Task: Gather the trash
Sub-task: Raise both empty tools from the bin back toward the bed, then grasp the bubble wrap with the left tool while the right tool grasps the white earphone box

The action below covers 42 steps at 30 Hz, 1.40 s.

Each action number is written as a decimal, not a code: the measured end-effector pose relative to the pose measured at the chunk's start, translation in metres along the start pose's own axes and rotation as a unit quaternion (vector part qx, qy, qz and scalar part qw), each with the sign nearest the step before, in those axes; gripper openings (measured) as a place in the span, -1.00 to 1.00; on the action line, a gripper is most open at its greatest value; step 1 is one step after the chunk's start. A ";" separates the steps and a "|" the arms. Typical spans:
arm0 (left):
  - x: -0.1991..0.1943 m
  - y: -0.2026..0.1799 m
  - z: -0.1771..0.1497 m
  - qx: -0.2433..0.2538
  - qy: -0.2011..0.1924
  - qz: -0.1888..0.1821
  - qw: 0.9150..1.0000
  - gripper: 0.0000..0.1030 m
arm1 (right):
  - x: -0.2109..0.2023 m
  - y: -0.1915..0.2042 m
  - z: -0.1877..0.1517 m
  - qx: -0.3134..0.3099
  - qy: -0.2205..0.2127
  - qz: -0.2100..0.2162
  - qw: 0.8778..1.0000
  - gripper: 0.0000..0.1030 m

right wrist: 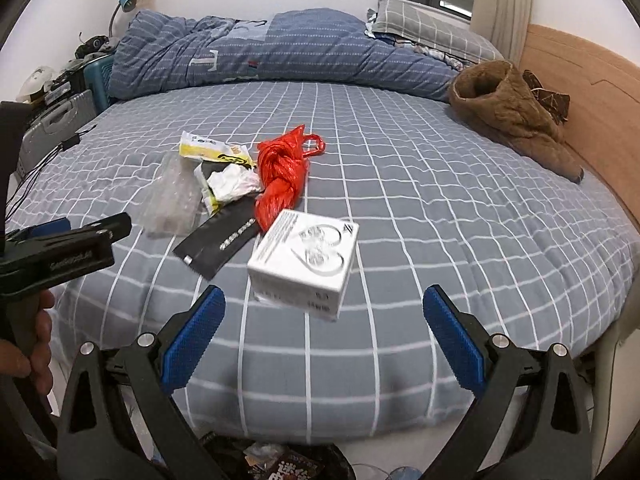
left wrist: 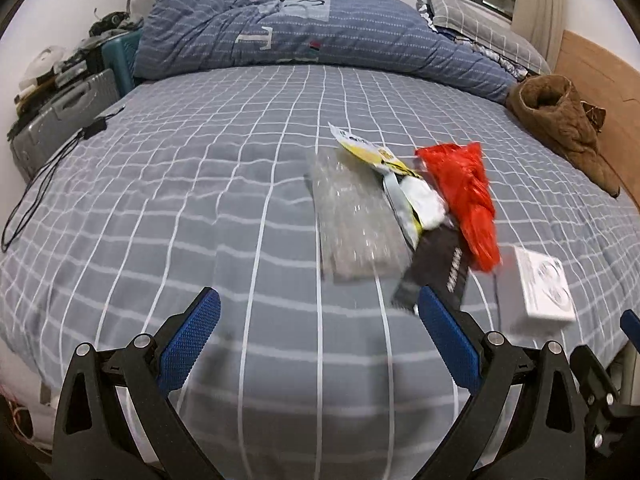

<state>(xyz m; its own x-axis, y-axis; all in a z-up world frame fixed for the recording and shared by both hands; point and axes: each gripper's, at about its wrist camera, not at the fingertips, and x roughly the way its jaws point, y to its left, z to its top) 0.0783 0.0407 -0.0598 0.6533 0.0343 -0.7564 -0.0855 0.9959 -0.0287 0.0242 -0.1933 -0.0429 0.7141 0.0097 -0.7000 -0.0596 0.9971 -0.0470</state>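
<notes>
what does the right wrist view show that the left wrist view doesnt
Only the right wrist view shows the hand holding the left tongs' handle, and a bin of trash below the bed edge. Only the left wrist view shows the black cable trailing across the sheet. Both show the red plastic bag, white box, black pouch, clear wrap, yellow packet and brown coat. Both tongs are open.

Count of things on the bed

Six pieces of trash lie in the middle of the frame: one clear bubble wrap point(right wrist: 170, 196), one yellow packet point(right wrist: 212, 150), one crumpled white paper point(right wrist: 234, 184), one black pouch point(right wrist: 218, 246), one red plastic bag point(right wrist: 282, 176), one white box point(right wrist: 306, 262). Upper right: one brown garment point(right wrist: 512, 116).
</notes>
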 end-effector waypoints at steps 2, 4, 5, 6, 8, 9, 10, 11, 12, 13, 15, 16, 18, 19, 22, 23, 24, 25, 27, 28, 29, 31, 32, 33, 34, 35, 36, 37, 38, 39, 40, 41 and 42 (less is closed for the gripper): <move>0.012 -0.001 0.008 0.003 0.004 0.002 1.000 0.89 | 0.010 0.001 0.006 0.002 0.003 0.001 1.000 0.85; 0.028 -0.003 0.017 0.005 0.011 0.003 1.000 0.89 | 0.021 0.002 0.011 0.002 0.010 0.000 1.000 0.85; 0.033 -0.003 0.019 0.004 0.013 0.003 1.000 0.89 | 0.024 0.002 0.013 0.004 0.012 0.000 1.000 0.85; 0.041 -0.003 0.024 0.002 0.017 0.002 1.000 0.89 | 0.030 0.002 0.015 0.008 0.015 0.001 1.000 0.85; 0.051 -0.004 0.030 0.002 0.021 0.002 1.000 0.89 | 0.037 0.003 0.018 0.011 0.019 0.003 1.000 0.85; 0.056 -0.005 0.032 0.003 0.022 0.004 1.000 0.89 | 0.040 0.003 0.020 0.013 0.021 0.004 1.000 0.85; 0.061 -0.006 0.036 0.002 0.023 0.003 1.000 0.89 | 0.043 0.004 0.021 0.013 0.024 0.006 1.000 0.85; 0.065 -0.006 0.038 0.000 0.025 0.001 1.000 0.89 | 0.047 0.005 0.021 0.013 0.027 0.006 1.000 0.85; 0.067 -0.007 0.039 -0.001 0.025 0.000 1.000 0.89 | 0.050 0.006 0.021 0.013 0.029 0.006 0.999 0.85; 0.072 -0.009 0.042 -0.001 0.026 0.000 1.000 0.89 | 0.052 0.007 0.021 0.013 0.031 0.006 0.999 0.85; 0.079 -0.011 0.043 0.002 0.030 0.001 1.000 0.88 | 0.057 0.008 0.020 0.014 0.038 0.005 0.999 0.85; 0.083 -0.013 0.043 0.003 0.034 0.002 0.999 0.85 | 0.060 0.008 0.019 0.016 0.041 0.003 0.999 0.85; 0.089 -0.015 0.043 0.006 0.040 0.002 0.999 0.79 | 0.063 0.008 0.019 0.018 0.044 0.003 0.999 0.85; 0.093 -0.017 0.042 0.008 0.043 0.003 0.999 0.72 | 0.065 0.007 0.018 0.020 0.047 0.004 0.999 0.85; 0.099 -0.020 0.041 0.015 0.053 0.006 0.998 0.55 | 0.068 0.007 0.016 0.019 0.052 0.004 0.998 0.85; 0.101 -0.020 0.040 0.016 0.054 0.004 0.998 0.52 | 0.068 0.006 0.016 0.020 0.053 0.004 0.998 0.84; 0.101 -0.021 0.040 0.016 0.055 0.003 0.998 0.43 | 0.069 0.005 0.016 0.022 0.055 0.006 0.998 0.76; 0.101 -0.022 0.039 0.016 0.056 0.002 0.998 0.32 | 0.070 0.005 0.015 0.022 0.059 0.007 0.998 0.68; 0.103 -0.023 0.038 0.019 0.058 -0.001 0.998 0.13 | 0.071 0.005 0.015 0.021 0.063 0.009 0.998 0.63; 0.103 -0.025 0.037 0.024 0.059 -0.003 0.998 0.01 | 0.072 0.005 0.014 0.021 0.065 0.012 0.998 0.56; 0.104 -0.027 0.037 0.027 0.059 -0.004 0.998 -0.04 | 0.072 0.006 0.015 0.020 0.066 0.013 0.998 0.52; 0.104 -0.028 0.037 0.030 0.058 -0.003 0.998 -0.12 | 0.073 0.008 0.014 0.016 0.069 0.014 0.997 0.40; 0.104 -0.028 0.036 0.029 0.058 -0.004 0.998 -0.14 | 0.072 0.008 0.014 0.018 0.067 0.014 0.997 0.40; 0.104 -0.027 0.036 0.026 0.058 -0.006 0.998 -0.18 | 0.072 0.007 0.014 0.019 0.068 0.015 0.997 0.40; 0.104 -0.026 0.036 0.025 0.058 -0.007 0.998 -0.23 | 0.072 0.007 0.014 0.020 0.068 0.017 0.997 0.40; 0.104 -0.025 0.037 0.022 0.058 -0.009 0.998 -0.25 | 0.072 0.006 0.014 0.020 0.068 0.018 0.997 0.40; 0.103 -0.025 0.037 0.021 0.058 -0.009 0.998 -0.29 | 0.072 0.005 0.014 0.021 0.068 0.019 0.997 0.40; 0.102 -0.025 0.037 0.020 0.057 -0.010 0.998 -0.32 | 0.071 0.005 0.014 0.022 0.068 0.020 0.997 0.40; 0.101 -0.025 0.037 0.019 0.057 -0.010 0.998 -0.33 | 0.071 0.004 0.014 0.022 0.068 0.021 0.997 0.40; 0.100 -0.025 0.037 0.017 0.057 -0.010 0.998 -0.36 | 0.071 0.003 0.015 0.023 0.068 0.021 0.997 0.40; 0.099 -0.025 0.037 0.016 0.057 -0.010 0.998 -0.37 | 0.071 0.003 0.015 0.023 0.068 0.020 0.997 0.40; 0.098 -0.026 0.037 0.017 0.057 -0.009 0.998 -0.38 | 0.070 0.002 0.015 0.023 0.067 0.020 0.997 0.40; 0.096 -0.026 0.038 0.018 0.056 -0.009 0.998 -0.38 | 0.070 0.002 0.016 0.024 0.067 0.021 0.997 0.40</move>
<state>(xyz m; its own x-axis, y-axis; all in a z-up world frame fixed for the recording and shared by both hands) 0.1715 0.0215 -0.1073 0.5653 0.0093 -0.8248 -0.0463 0.9987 -0.0205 0.0851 -0.1897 -0.0807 0.6122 0.0436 -0.7895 -0.0518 0.9985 0.0150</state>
